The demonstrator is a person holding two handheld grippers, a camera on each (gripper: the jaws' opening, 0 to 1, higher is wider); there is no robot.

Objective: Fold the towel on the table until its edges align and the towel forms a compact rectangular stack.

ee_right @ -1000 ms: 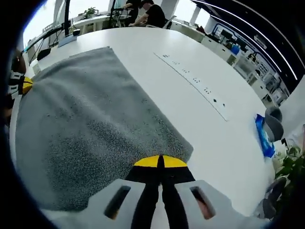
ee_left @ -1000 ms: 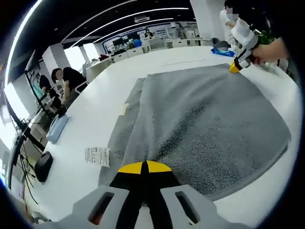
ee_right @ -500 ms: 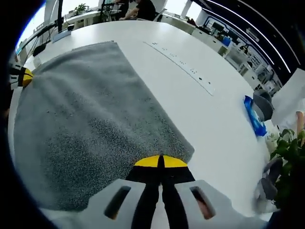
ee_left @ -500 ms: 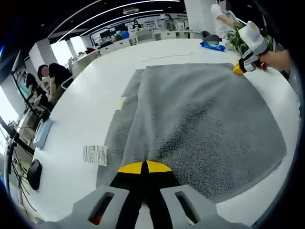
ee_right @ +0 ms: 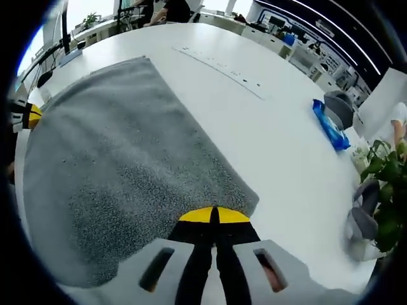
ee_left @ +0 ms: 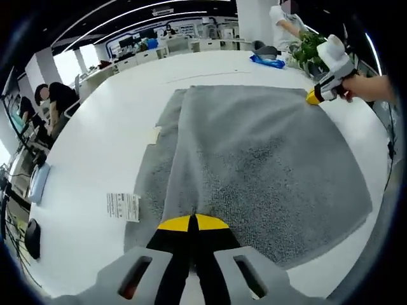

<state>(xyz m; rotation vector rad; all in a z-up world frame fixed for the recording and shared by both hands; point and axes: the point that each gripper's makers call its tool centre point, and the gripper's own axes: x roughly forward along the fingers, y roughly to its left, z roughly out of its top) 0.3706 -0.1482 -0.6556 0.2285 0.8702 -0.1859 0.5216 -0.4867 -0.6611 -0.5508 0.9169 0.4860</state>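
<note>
A grey towel point(ee_left: 254, 152) lies folded over on the white table point(ee_left: 95, 159), its upper layer stopping short so a strip of the lower layer point(ee_left: 156, 159) shows along one side. My left gripper point(ee_left: 192, 221) is shut on the near corner of the upper layer. In the right gripper view the same towel point(ee_right: 121, 152) spreads away from my right gripper point(ee_right: 214, 213), which is shut on its near corner. The right gripper point(ee_left: 316, 95) also shows at the towel's far corner in the left gripper view, and the left gripper point(ee_right: 32, 115) at the far corner in the right gripper view.
A white label point(ee_left: 124, 206) hangs from the towel onto the table. A blue cloth point(ee_right: 329, 124) and a grey object point(ee_right: 337, 101) lie further off on the table, a green plant point(ee_right: 385, 171) beside them. People sit at desks point(ee_left: 54, 101) beyond.
Both views have swung a little with the hands. The towel lies the same and both grippers keep their hold on their corners.
</note>
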